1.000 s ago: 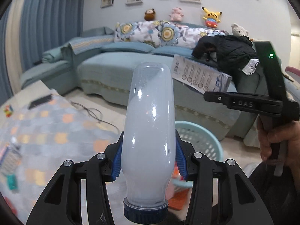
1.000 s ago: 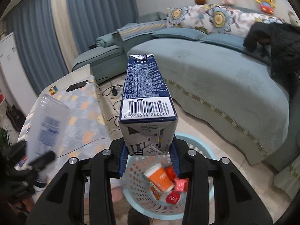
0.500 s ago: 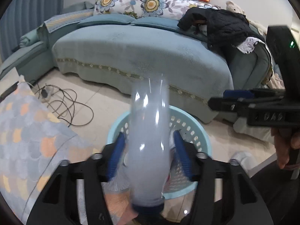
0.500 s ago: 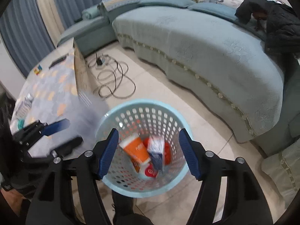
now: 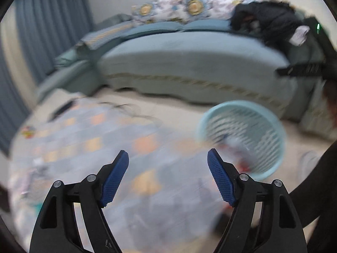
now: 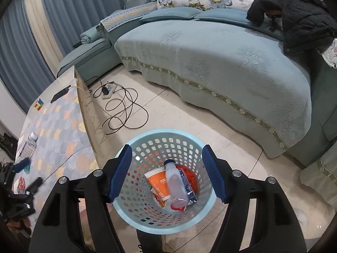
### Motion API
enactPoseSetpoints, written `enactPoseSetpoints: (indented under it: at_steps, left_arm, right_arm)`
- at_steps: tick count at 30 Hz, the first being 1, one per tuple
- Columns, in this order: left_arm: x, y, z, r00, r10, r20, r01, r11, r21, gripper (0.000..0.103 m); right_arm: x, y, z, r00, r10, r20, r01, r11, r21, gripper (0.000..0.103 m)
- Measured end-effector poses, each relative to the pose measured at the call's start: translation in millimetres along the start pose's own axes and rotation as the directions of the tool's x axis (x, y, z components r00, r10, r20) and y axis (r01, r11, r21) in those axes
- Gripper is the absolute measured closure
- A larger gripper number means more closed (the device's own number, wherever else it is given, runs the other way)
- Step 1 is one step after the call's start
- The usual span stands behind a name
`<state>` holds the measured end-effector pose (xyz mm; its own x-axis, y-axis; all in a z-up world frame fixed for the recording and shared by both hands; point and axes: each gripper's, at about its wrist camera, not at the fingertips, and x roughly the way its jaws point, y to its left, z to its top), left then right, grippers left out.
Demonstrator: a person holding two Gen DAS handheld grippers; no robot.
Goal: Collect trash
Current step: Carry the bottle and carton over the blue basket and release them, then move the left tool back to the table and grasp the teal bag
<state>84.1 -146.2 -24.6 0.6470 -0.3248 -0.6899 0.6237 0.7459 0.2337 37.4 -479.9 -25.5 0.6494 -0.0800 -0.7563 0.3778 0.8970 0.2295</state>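
Observation:
The pale blue perforated basket [image 6: 164, 131] stands on the floor right below my right gripper [image 6: 167, 147], whose jaws are opening with nothing between the pads. Inside lie a frosted bottle [image 6: 174, 183] with a blue cap, an orange cup [image 6: 158, 181], a blue carton [image 6: 187, 186] and red wrappers. In the blurred left wrist view my left gripper [image 5: 167, 154] hangs over the patterned tablecloth [image 5: 94, 143], its jaws opening and empty. The basket [image 5: 242, 107] sits to its right.
A table under the patterned cloth [image 6: 59, 130] carries a small bottle [image 6: 31, 141], a dark phone [image 6: 61, 92] and small boxes. Cables [image 6: 124, 109] coil on the tiled floor. A blue sofa [image 6: 210, 52] with a black jacket [image 6: 294, 21] curves behind the basket.
The frosted bottle left my left gripper and the carton left my right one; both now lie in the basket. Both jaws spread wide. The left gripper swung away toward the table.

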Motion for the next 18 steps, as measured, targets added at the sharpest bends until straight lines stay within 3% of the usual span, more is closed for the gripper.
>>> enactPoseSetpoints:
  at_steps: [3, 6, 11, 12, 16, 18]
  left_arm:
    - [-11.4, 48.3, -37.3, 0.985, 0.168, -0.03, -0.169, 0.985, -0.027, 0.024]
    - [-9.6, 97.6, -68.7, 0.961, 0.252, -0.116, -0.267, 0.953, -0.142, 0.024]
    - [8.8, 170.0, -104.9, 0.871, 0.435, -0.23, -0.485, 0.837, -0.254, 0.024]
    - [12.8, 181.7, -109.3, 0.859, 0.449, -0.246, -0.506, 0.818, -0.275, 0.024]
    - [28.0, 224.0, -112.2, 0.847, 0.453, -0.279, -0.53, 0.761, -0.374, 0.025]
    - [32.9, 236.6, -109.9, 0.85, 0.449, -0.276, -0.526, 0.745, -0.409, 0.025]
  right_arm:
    - [6.4, 12.5, -0.4, 1.0, 0.016, -0.016, -0.016, 1.0, -0.003, 0.038]
    - [14.1, 37.0, -1.6, 0.999, 0.026, -0.029, -0.027, 0.999, -0.028, 0.038]
    - [29.4, 100.0, -5.0, 0.995, 0.084, -0.058, -0.089, 0.992, -0.09, 0.038]
    - [30.0, 117.8, -5.2, 0.993, 0.104, -0.061, -0.111, 0.987, -0.114, 0.038]
    - [24.7, 176.4, -12.9, 0.985, 0.168, -0.044, -0.174, 0.961, -0.215, 0.038]
    - [24.1, 201.9, -19.1, 0.979, 0.196, -0.054, -0.204, 0.947, -0.248, 0.038]
